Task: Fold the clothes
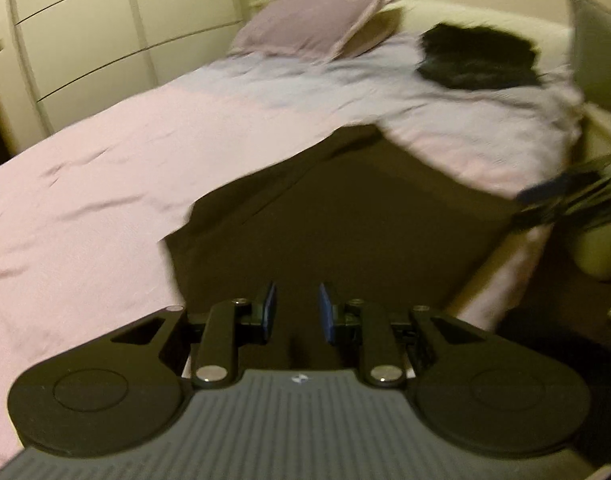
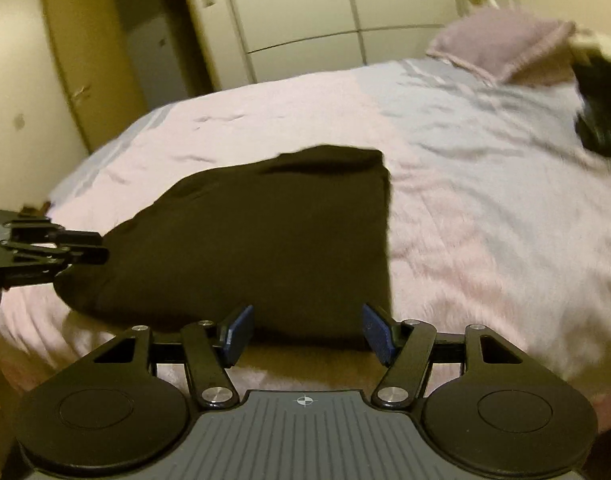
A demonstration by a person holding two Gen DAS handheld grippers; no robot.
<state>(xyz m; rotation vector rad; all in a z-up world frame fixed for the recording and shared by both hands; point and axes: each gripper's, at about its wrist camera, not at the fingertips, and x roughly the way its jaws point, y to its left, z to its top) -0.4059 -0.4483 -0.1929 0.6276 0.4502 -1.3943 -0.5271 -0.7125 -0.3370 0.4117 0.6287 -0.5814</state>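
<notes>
A dark brown garment (image 1: 345, 216) lies folded flat on the pink bedspread (image 1: 105, 184) near the bed's front edge; it also shows in the right wrist view (image 2: 265, 240). My left gripper (image 1: 295, 312) is open with a narrow gap, empty, just above the garment's near part. My right gripper (image 2: 307, 332) is open wide and empty at the garment's near edge. Each gripper shows in the other's view: the right one (image 1: 561, 196) by the garment's right corner, the left one (image 2: 81, 252) by its left corner.
A second black garment (image 1: 477, 56) lies bunched near the head of the bed, next to a mauve pillow (image 1: 313, 24). A white wardrobe (image 2: 325, 12) and a door (image 2: 105, 52) stand beyond the bed. A grey cushion (image 1: 597, 40) is at far right.
</notes>
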